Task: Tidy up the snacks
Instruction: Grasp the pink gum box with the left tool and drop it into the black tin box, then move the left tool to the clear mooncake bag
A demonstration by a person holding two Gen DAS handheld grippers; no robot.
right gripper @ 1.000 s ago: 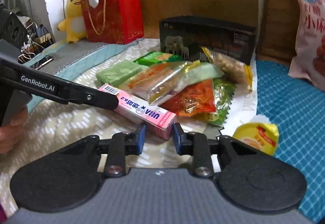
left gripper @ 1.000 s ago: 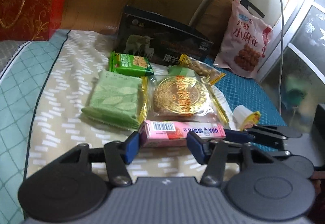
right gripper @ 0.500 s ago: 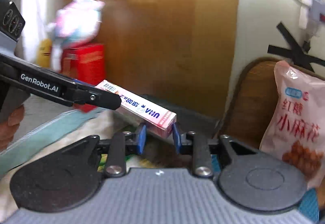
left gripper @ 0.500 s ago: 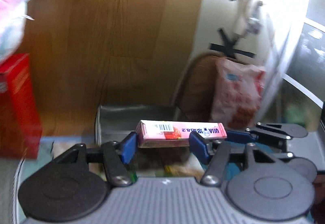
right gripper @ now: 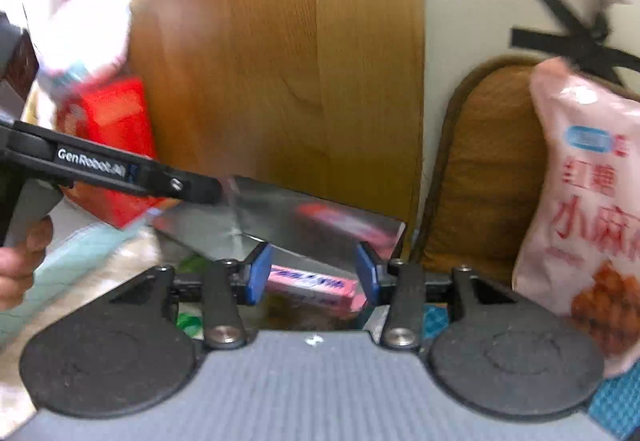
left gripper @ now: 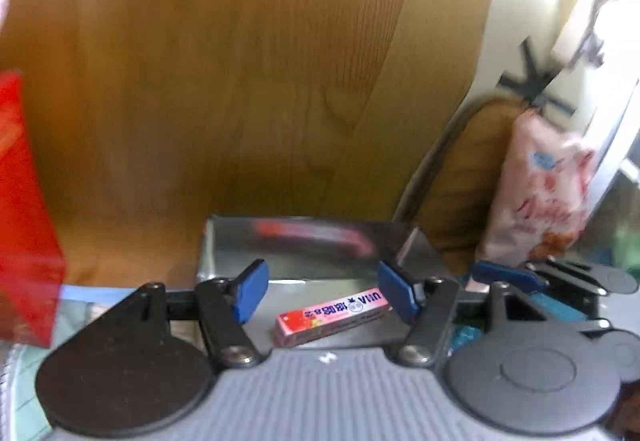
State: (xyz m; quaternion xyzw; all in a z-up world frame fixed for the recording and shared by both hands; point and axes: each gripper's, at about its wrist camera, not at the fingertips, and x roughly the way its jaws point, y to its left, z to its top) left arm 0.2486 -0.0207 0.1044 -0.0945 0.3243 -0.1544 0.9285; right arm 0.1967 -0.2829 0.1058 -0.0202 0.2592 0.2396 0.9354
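1. The left gripper (left gripper: 322, 295) was spread wide, its blue pads (left gripper: 250, 291) standing apart on either side of the pink candy box (left gripper: 332, 315) and touching nothing.
2. The pink candy box lay flat inside the shiny box (left gripper: 320, 241), tilted a little, its printed face up (the lettering read upside down from the left wrist view).
3. The right gripper (right gripper: 314, 273) was also released: its pads (right gripper: 258, 275) stood on either side of the same pink box (right gripper: 316, 287) with a gap on each side, though the blur made the near edges hard to read.
4. From the right wrist view the left gripper's finger (right gripper: 120, 173) reached in from the left, its tip over the shiny box's rim (right gripper: 320, 213); the person's hand (right gripper: 20, 261) showed at the frame's left edge.
5. A reddish reflection streaked the inner wall of the shiny box.
6. A pink snack bag (right gripper: 588, 201) leaned against a brown cushion (right gripper: 488, 169) to the right, well apart from the box.
7. A red gift bag (right gripper: 108, 137) stood to the left, before the wooden headboard (left gripper: 240, 61).
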